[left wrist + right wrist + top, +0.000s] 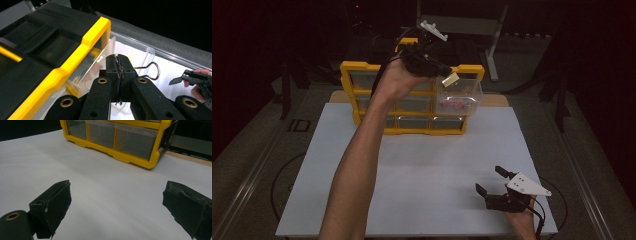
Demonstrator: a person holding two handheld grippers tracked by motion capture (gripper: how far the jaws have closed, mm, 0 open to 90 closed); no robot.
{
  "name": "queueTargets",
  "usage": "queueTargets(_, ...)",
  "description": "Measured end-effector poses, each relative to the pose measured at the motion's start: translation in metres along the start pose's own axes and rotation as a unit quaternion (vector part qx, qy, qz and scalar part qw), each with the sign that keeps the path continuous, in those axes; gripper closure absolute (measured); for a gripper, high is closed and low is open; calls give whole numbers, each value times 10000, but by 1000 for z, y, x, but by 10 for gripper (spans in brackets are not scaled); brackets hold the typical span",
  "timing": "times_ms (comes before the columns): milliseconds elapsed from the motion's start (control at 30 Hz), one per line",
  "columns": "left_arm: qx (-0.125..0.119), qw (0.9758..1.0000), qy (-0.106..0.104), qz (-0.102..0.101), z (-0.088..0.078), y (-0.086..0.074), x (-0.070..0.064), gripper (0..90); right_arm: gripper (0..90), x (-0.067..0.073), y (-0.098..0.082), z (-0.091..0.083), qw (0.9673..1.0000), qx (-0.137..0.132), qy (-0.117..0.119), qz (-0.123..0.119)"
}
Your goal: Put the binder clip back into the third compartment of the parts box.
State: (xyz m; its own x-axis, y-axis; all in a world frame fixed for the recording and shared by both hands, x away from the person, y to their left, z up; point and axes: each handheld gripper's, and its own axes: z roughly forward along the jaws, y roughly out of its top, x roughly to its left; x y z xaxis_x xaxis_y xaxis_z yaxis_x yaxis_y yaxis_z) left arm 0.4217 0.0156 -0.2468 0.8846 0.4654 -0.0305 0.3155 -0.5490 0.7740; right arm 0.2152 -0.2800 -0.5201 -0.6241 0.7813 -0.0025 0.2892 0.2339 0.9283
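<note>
High view: a person's left arm reaches up the middle of the frame to a yellow-framed drawer organizer standing at the far edge of a white tabletop. The left gripper hovers over the organizer's top right drawer, a clear plastic tray pulled out toward the person, with something pinkish lying in it. The jaws are pressed together on a binder clip, pale in this view.

In the left gripper view, the left gripper has its jaws closed tight, and the binder clip's wire handle loop sticks out past the tips, its long axis running on in line with the jaws. The open drawer lies directly beneath and just beyond the clip, so in my judgement dropping the clip in calls only for a small dip and a release. The left hand is clearly the nearer one.

The right gripper rests at the near right of the tabletop, well apart from the organizer, jaws spread wide and empty. The room around is dark; a metal stand is faintly visible behind.
</note>
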Motion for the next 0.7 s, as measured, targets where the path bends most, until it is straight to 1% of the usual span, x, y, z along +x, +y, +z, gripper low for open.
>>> queueTargets(67, 78, 9999, -81, -81, 9, 1, -2, 875, 78, 0, 0, 0, 10000, 7, 8, 12)
queueTargets(100, 85, 9999, -38, -134, 12, 1, -2, 792, 78, 1, 0, 0, 10000, 9, 6, -3)
queueTargets(133, 111, 9998, 57, -121, 13, 0, -3, 618, 78, 1, 0, 0, 10000, 16, -2, -15)
queueTargets(167, 170, 9994, 305, -71, 14, 0, -5, 449, 78, 1, 0, 0, 10000, 17, 3, -12)
queueTargets(200, 238, 9982, 537, -131, 16, -1, -5, 254, 78, 1, 0, -1, 10000, 10, 2, -1)
queueTargets(233, 276, 9976, 588, -224, 16, -2, -3, 122, 78, 0, 0, -1, 10000, 10, -8, -8)
queueTargets(300, 321, 9969, 635, -328, 14, -6, 1, 30, 78, 0, 0, 0, 10000, 0, -15, 1)
queueTargets(333, 334, 9968, 636, -342, 13, -8, 3, 2, 78, 0, 0, 0, 10000, 1, -14, -4)
queueTargets(400, 306, 9964, 699, -367, 10, -14, 5, 0, 78, 0, 1, 0, 10000, -4, -6, -10)
queueTargets(467, 261, 9967, 679, -371, 7, -20, 7, 0, 78, 1, 1, 0, 10000, 3, -10, -9)
queueTargets(533, 250, 9963, 728, -385, 5, -25, 8, 0, 78, 1, 1, 1, 10000, 0, -5, -2)
queueTargets(600, 171, 9962, 737, -431, 1, -33, 9, 0, 78, 2, 1, 1, 10000, -5, -11, -2)
queueTargets(667, 86, 9963, 742, -432, -3, -40, 9, 0, 78, 2, 1, 2, 10000, 0, -12, -14)
queueTargets(700, 54, 9966, 707, -419, -5, -45, 9, 0, 78, 2, 1, 2, 10000, -1, -9, -24)
